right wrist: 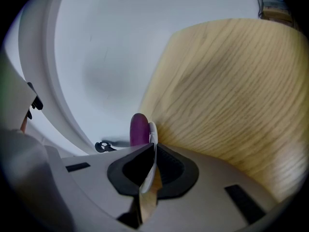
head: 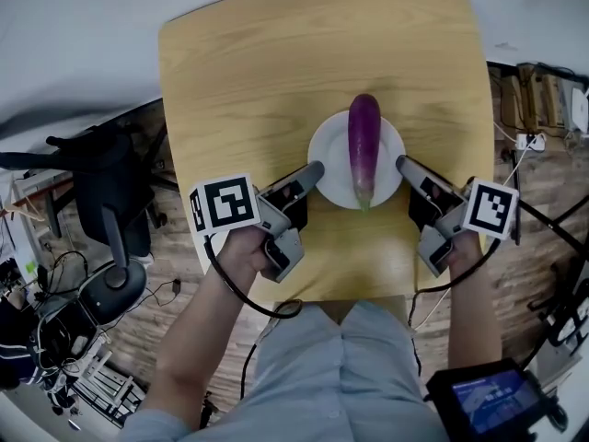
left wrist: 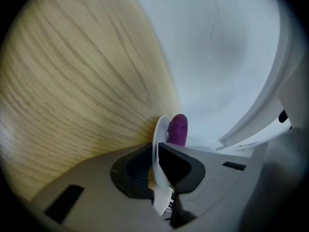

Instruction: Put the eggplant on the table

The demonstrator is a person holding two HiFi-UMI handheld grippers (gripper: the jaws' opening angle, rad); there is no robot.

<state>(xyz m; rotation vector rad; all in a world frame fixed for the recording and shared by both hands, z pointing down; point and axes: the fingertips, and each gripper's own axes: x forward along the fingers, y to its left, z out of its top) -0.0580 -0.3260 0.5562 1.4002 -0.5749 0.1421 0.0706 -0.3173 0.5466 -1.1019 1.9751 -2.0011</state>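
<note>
Head view: the eggplant (head: pixel 364 150) lies on the plate (head: pixel 324 159), seemingly set on the counter (head: pixel 258 72), left claw (head: pixel 317 168) and right claw (head: pixel 402 163) flanking the plate; left gripper view, then right gripper view, show each claw clamped on the plate's rim, so release remains

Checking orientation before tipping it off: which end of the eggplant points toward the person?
The pale, green-tipped stem end; the rounded purple end points away, over the far rim of the plate.

Grey left gripper (head: pixel 317 168) and right gripper (head: pixel 402 162) (black-cabled) carry black-and-white marker cubes (head: pixel 224 203).
</note>
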